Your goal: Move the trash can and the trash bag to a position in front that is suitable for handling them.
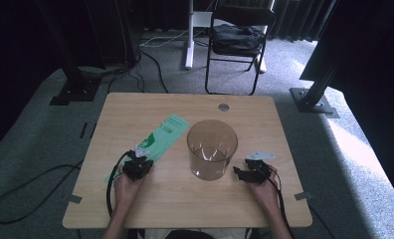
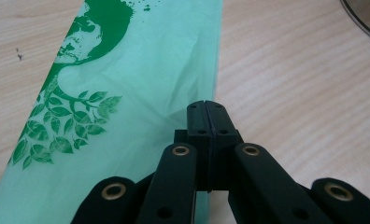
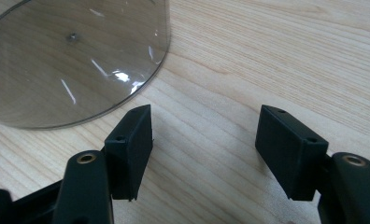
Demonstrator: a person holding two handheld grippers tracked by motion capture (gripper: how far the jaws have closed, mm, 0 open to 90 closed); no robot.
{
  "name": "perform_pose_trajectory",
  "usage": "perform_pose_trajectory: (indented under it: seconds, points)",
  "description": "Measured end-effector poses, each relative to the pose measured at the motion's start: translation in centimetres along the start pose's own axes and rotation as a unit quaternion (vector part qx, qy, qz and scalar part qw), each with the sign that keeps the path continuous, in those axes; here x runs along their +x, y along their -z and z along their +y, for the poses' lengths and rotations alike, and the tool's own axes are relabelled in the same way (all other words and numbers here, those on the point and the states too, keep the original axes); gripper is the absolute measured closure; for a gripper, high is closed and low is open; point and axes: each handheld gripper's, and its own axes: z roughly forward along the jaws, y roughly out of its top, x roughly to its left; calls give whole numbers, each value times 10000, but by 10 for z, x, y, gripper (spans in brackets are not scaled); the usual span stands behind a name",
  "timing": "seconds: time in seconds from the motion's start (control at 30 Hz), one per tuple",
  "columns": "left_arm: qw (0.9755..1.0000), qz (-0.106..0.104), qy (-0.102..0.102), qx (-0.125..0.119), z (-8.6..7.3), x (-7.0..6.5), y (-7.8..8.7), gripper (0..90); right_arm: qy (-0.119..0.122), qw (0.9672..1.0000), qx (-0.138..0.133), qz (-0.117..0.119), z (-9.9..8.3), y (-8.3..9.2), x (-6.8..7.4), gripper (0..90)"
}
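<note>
On the wooden table [image 1: 135, 107], a clear plastic bin [image 1: 212, 148] stands at the centre, with a flat green bag [image 2: 141, 79] lying just left of it. The left gripper [image 2: 206, 112] is clenched, its jaws pressed together over the bag's near edge, seemingly pinching the film. Lifting should go slowly and level, to avoid tearing. The right gripper [image 3: 202, 149] rests with jaws apart beside the bin, grasping nothing

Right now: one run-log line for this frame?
left claw: shut on folded green printed plastic bag | right claw: open, beside clear round plastic bin | light wooden table
</note>
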Motion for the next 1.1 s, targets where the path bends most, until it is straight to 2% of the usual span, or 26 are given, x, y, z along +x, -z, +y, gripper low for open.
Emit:
perform_pose_trajectory:
  seconds: [0.13,0.2,0.3,0.43,0.53,0.73,1.1]
  points:
    - [10000,-37,12,4,3,-4,0,894,11,10000,1,-5,0,0,0,359]
    - [9999,-8,82,-70,8,-4,-1,788,7,10000,-5,7,0,0,0,358]
    - [9997,46,220,-93,21,-4,-6,676,15,10000,-6,1,0,0,0,357]
    - [9997,78,208,-43,35,-3,-17,623,4,10000,-8,15,0,0,0,357]
    - [9997,121,218,-12,40,-1,-23,610,3,10000,-14,25,0,0,0,357]
    - [9998,10,198,43,41,2,-31,608,-2,10000,-23,38,0,0,-1,357]
    - [9998,-190,65,0,41,-4,-34,621,7,10000,-38,34,0,-1,0,354]
